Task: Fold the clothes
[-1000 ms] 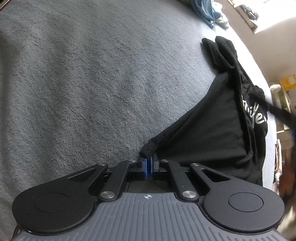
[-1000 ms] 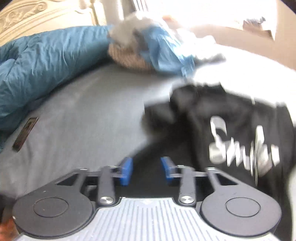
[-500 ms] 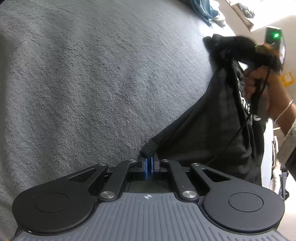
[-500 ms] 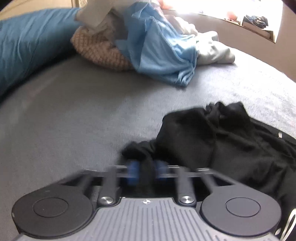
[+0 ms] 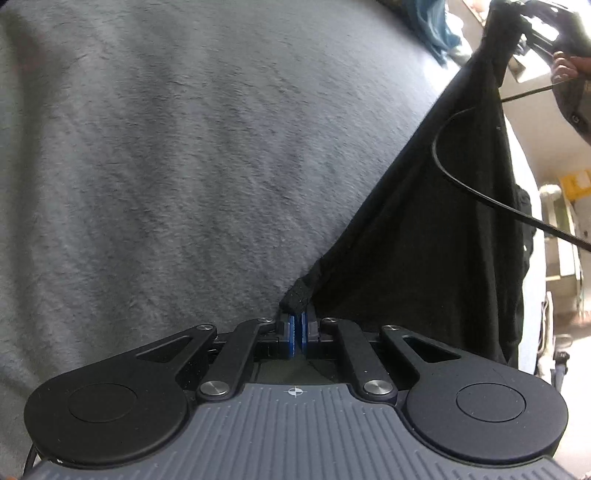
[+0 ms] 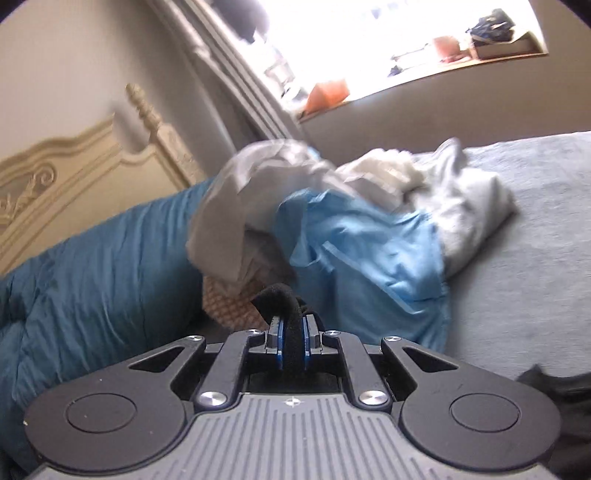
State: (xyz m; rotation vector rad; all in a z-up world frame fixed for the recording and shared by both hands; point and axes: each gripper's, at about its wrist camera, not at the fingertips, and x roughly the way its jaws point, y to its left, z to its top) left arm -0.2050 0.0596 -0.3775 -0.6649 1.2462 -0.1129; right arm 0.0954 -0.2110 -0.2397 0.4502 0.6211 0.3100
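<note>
A black T-shirt [image 5: 443, 229] is stretched taut above the grey blanket [image 5: 184, 166], running from my left gripper up to the top right. My left gripper [image 5: 297, 321] is shut on one bunched corner of it. In the left wrist view my right gripper [image 5: 517, 22] appears at the top right, gripping the far corner, with a hand [image 5: 565, 66] behind it. In the right wrist view my right gripper [image 6: 291, 332] is shut on a thick fold of the black T-shirt [image 6: 279, 299] that sticks up between the blue pads.
A heap of clothes, light blue [image 6: 369, 251] and white [image 6: 461, 195], lies at the head of the bed on a woven basket [image 6: 229, 295]. A teal duvet [image 6: 92, 277] and a cream headboard [image 6: 74, 166] are to the left. A black cable [image 5: 480, 192] hangs across the shirt.
My right gripper closed on a corner of the black shirt and lifted it away toward the clothes heap, pulling the crumpled shirt into a taut sheet. My left gripper kept its hold and stayed put.
</note>
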